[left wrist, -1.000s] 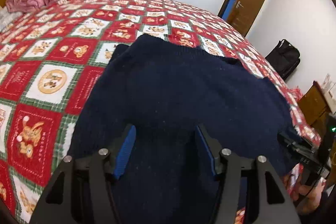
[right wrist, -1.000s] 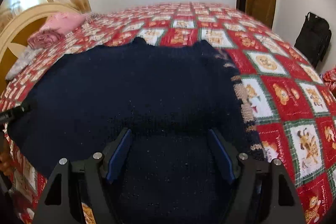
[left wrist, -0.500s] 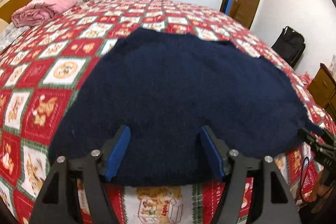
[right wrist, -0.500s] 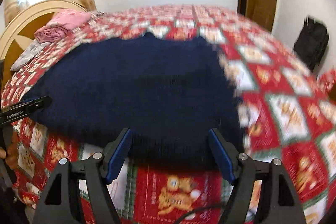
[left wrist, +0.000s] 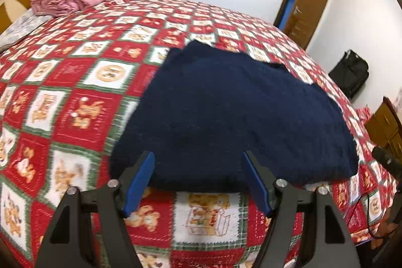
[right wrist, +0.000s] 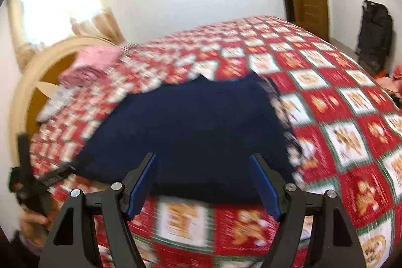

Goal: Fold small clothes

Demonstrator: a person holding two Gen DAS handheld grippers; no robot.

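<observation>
The dark navy knitted sweater (left wrist: 233, 114) lies flat on the red-and-white checked bedspread (left wrist: 75, 97), just ahead of both grippers; left gripper (left wrist: 198, 182) and right gripper (right wrist: 203, 186) stand apart, empty; the near hem runs crosswise before them, roughly equally close to each.

The right wrist view is smeared with motion: the bedspread (right wrist: 326, 102) squares run together, and the pink bundle (right wrist: 93, 64) by the headboard (right wrist: 27, 82) is only a soft blot. The sweater (right wrist: 196, 127) edges on its right side are fuzzy. At the lower left edge, a hand (right wrist: 32, 225) is half cut off. In the left wrist view, the cabinet (left wrist: 387, 124) runs off the right edge, and a black tip (left wrist: 387, 162) pokes in there, too little of it showing to say more.
</observation>
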